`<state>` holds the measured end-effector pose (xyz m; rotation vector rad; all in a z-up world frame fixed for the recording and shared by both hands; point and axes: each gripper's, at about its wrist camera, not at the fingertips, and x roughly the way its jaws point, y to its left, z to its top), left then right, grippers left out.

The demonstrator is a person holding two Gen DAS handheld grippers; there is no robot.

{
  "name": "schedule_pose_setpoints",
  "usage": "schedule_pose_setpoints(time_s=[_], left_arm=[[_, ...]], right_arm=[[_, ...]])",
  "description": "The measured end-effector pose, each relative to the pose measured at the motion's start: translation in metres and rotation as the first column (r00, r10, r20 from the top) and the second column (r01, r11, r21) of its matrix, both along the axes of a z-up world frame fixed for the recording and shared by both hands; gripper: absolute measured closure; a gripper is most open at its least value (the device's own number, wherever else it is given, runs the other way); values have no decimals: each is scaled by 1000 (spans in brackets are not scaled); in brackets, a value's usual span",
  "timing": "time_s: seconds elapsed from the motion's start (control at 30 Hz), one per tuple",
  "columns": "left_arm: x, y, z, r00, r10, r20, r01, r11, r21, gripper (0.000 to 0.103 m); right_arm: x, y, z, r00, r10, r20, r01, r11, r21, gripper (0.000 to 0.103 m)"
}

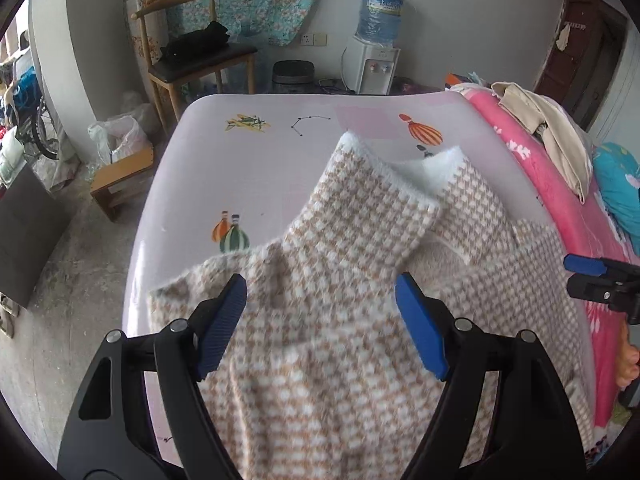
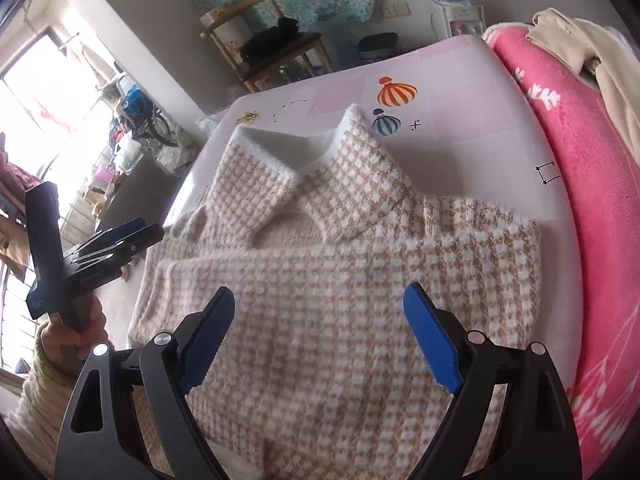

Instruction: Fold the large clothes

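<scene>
Now you are between folds: the sweater (image 2: 340, 280) lies on the bed (image 2: 460, 152), sleeves crossed toward twelve o'clock. Left gripper (image 1: 320, 308) and right gripper (image 2: 320, 320) hover, jaws wide, empty. Next, pinch the hem.

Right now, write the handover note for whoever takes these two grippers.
Left gripper: open, nothing between its pads, above the sweater.
Right gripper: open, empty, above the same sweater.
Sweater: checked beige and white, lying on the bed sheet, both sleeves folded in and crossed over the body, cuffs towards the far edge.
Done: sleeves in.
Left: fold the body over, probably from the near hem towards the cuffs. The pink blanket borders the right side.
</scene>
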<state>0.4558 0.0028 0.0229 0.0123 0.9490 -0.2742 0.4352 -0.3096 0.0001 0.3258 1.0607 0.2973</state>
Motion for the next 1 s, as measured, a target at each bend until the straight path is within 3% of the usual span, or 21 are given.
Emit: schedule_pose_setpoints(time_s=[0.27, 0.63, 0.7, 0.87, 1.0], left_arm=[[60, -21, 4, 1000, 2, -22, -5, 987, -160, 25], [121, -43, -27, 994, 58, -95, -74, 983, -170, 25], [129, -42, -33, 992, 65, -112, -84, 982, -171, 25], [141, -36, -48, 983, 72, -168, -104, 976, -191, 52], [137, -36, -46, 988, 47, -150, -76, 977, -198, 70]], right_arm=[[72, -17, -10, 997, -61, -54, 68, 989, 135, 19], [146, -9, -19, 994, -92, -58, 96, 992, 78, 19], [156, -8, -19, 994, -94, -56, 97, 993, 68, 24], [176, -2, -25, 994, -87, -71, 88, 996, 18, 37], [187, 5, -34, 993, -76, -96, 72, 996, -45, 60]])
